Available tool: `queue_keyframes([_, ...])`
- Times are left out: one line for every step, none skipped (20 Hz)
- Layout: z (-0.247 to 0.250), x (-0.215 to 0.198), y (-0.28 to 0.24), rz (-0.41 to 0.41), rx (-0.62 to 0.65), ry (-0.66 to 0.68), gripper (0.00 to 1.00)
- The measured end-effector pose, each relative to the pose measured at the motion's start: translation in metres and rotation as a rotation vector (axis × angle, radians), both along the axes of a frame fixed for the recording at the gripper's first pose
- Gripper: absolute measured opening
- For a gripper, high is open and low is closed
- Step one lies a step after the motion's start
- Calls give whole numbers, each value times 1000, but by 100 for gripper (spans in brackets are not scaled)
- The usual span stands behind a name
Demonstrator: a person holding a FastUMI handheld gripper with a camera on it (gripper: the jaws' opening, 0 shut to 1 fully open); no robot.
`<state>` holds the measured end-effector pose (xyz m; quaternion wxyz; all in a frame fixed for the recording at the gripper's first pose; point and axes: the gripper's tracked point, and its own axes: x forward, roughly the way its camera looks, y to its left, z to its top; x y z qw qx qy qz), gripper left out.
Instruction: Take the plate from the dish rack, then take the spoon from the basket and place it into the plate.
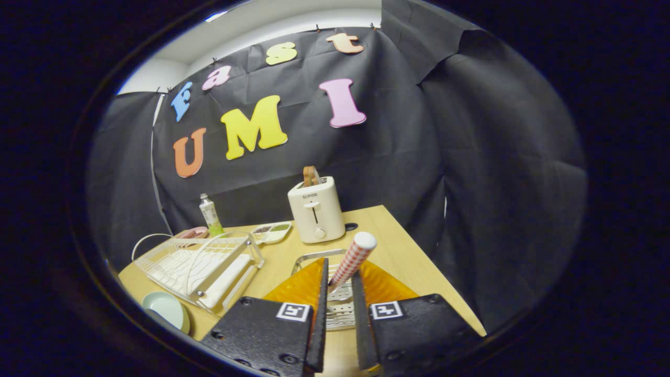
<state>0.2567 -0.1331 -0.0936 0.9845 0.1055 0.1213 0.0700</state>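
Wooden table (pixel 403 251) spread under me, its far edge at the toaster (pixel 316 212). My gripper (pixel 339 283) pinched the spoon (pixel 352 259) above the basket (pixel 337 303), fingers nearly closed. Left lay the rack (pixel 201 264), with the plate (pixel 166 309) just beside it.

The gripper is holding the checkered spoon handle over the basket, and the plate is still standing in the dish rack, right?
Not quite. In the gripper view the fingers are shut on the checkered spoon handle over the basket, but the plate is not in the dish rack. It lies on the table beside the rack.
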Motion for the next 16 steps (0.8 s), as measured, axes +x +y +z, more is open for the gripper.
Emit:
queue_keyframes([1, -2, 6, 20, 16, 5, 25])
queue_keyframes([3, -2, 9, 32, 25, 13, 21])
queue_keyframes([4, 0, 10, 35, 25, 19, 16])
queue_keyframes([5, 1, 11, 38, 23, 28, 14])
queue_keyframes([8, 0, 11, 37, 21, 39, 12])
queue_keyframes([13, 0, 9, 31, 20, 34, 11])
queue_keyframes([23, 1, 2, 9, 5, 17, 11])
queue_keyframes([33, 1, -5, -13, -6, 2, 11])
queue_keyframes([45, -4, -9, -28, -7, -15, 11])
queue_keyframes([55, -7, -11, -40, -5, -29, 11])
queue_keyframes([66, -12, -14, -59, -16, -50, 11])
queue_keyframes([76, -18, -17, -82, -32, -71, 11])
queue_keyframes([86, -24, -17, -102, -52, -87, 11])
queue_keyframes([95, -32, -13, -109, -70, -102, 11])
queue_keyframes([104, -40, -7, -111, -78, -115, 11])
queue_keyframes([113, -49, 2, -108, -80, -119, 11])
